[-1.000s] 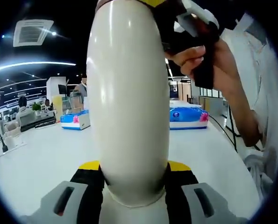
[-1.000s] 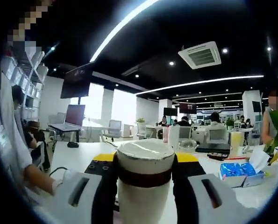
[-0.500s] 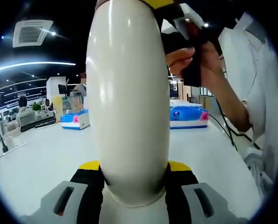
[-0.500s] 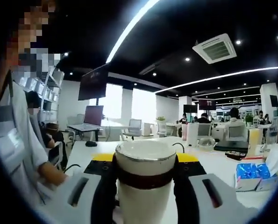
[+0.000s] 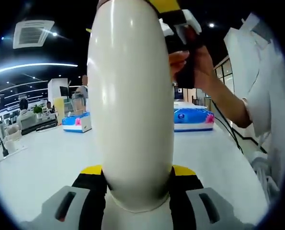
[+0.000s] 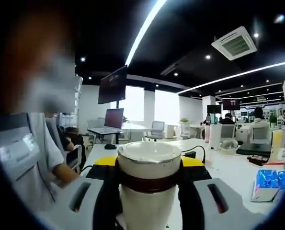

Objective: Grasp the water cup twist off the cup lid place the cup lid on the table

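Cup: tall glossy cream-white water cup (image 5: 132, 105) with a rounded body, a dark brown band below its cream cup lid (image 6: 148, 152).
Position: held above the white table (image 5: 41, 167), between both grippers.
Left gripper (image 5: 137, 189): black-and-yellow jaws clenched on the cup's lower body.
Right gripper (image 6: 148, 179): jaws closed against the brown band just under the lid.
Axis: the cup's long axis runs from the left gripper up to the right gripper.
Hand (image 5: 195, 57): grips the right gripper beside the cup's upper end.
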The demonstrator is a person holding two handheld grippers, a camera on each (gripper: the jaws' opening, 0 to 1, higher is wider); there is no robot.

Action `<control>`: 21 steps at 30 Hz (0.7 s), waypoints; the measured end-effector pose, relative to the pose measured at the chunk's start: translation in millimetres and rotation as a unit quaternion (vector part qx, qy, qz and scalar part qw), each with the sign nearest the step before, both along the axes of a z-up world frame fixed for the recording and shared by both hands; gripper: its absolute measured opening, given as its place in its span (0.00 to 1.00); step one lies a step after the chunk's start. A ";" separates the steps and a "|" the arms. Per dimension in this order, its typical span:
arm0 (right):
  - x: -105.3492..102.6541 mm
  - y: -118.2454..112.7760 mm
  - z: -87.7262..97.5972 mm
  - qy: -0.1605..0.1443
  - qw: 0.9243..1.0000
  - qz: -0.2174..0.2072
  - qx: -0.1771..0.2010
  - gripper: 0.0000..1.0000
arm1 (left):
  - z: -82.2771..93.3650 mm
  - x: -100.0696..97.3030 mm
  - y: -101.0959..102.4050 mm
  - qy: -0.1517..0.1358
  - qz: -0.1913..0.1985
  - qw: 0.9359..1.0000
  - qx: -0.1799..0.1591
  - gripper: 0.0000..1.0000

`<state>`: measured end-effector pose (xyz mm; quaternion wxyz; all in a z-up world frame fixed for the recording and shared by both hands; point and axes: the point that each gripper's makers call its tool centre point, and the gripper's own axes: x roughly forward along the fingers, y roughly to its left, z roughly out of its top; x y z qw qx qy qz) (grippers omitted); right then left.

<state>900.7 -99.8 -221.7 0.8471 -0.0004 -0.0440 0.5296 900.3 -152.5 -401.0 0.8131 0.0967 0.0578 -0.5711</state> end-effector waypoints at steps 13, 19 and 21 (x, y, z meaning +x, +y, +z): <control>-2.6 1.7 -1.0 -0.001 0.999 0.036 -0.002 0.50 | -1.1 -0.1 0.1 0.000 -0.001 1.000 0.001 0.52; -4.5 0.0 -4.5 -0.007 0.999 0.008 -0.031 0.50 | -1.4 -1.0 -0.5 -0.002 -0.003 1.000 0.003 0.52; -4.2 -2.4 -5.2 -0.016 0.999 -0.011 -0.042 0.52 | -1.5 -1.1 -0.8 -0.002 -0.003 1.000 0.003 0.52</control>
